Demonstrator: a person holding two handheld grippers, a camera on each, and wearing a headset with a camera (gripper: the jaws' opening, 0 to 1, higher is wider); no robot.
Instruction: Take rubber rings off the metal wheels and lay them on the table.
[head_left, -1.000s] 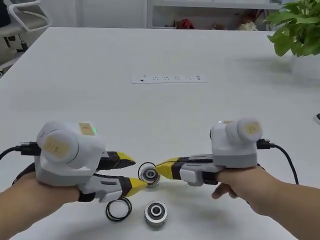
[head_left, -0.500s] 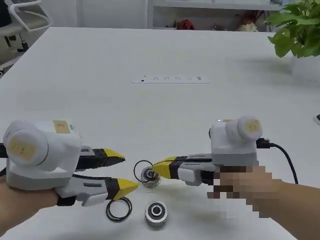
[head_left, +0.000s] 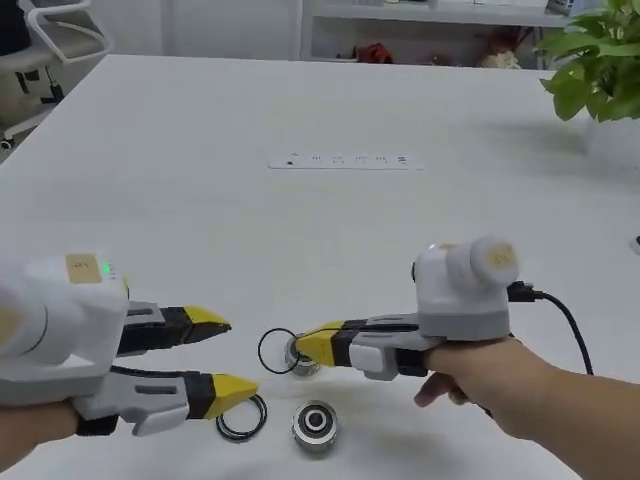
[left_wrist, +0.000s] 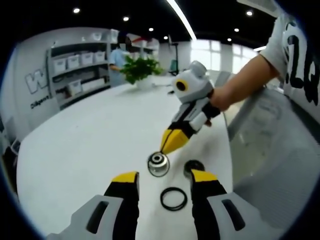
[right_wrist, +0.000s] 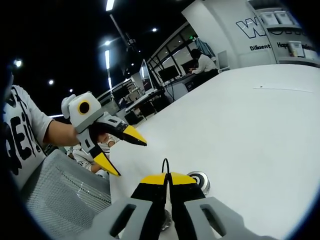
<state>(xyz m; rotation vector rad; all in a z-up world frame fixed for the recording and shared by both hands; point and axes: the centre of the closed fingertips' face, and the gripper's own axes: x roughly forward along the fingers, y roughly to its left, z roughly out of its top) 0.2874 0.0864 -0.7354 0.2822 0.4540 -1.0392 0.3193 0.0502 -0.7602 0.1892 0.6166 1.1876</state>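
Vs 1 s ago: left gripper (head_left: 220, 354) has backed off to the left, clear of the wheel (head_left: 301, 362) it was up against; jaws wide open, holding nothing. Right gripper (head_left: 308, 346) is still pinched shut on a thin black rubber ring (head_left: 260, 352), tips right at that wheel. The ring loops out to the wheel's left; can't tell if it's fully off. Second wheel (head_left: 315, 425) and loose rings (head_left: 241, 416) lie on the white table (head_left: 330, 230), same relative spots, the rings just beside the left gripper's lower jaw. Readable text: wall lettering starting with "W" (right_wrist: 248, 26) in the right gripper view, cut off; markings on the power strip (head_left: 345, 160) are too small. The right gripper view shows the pinched ring edge-on, standing up from the closed tips; the left gripper view shows the table rings between its own open jaws.
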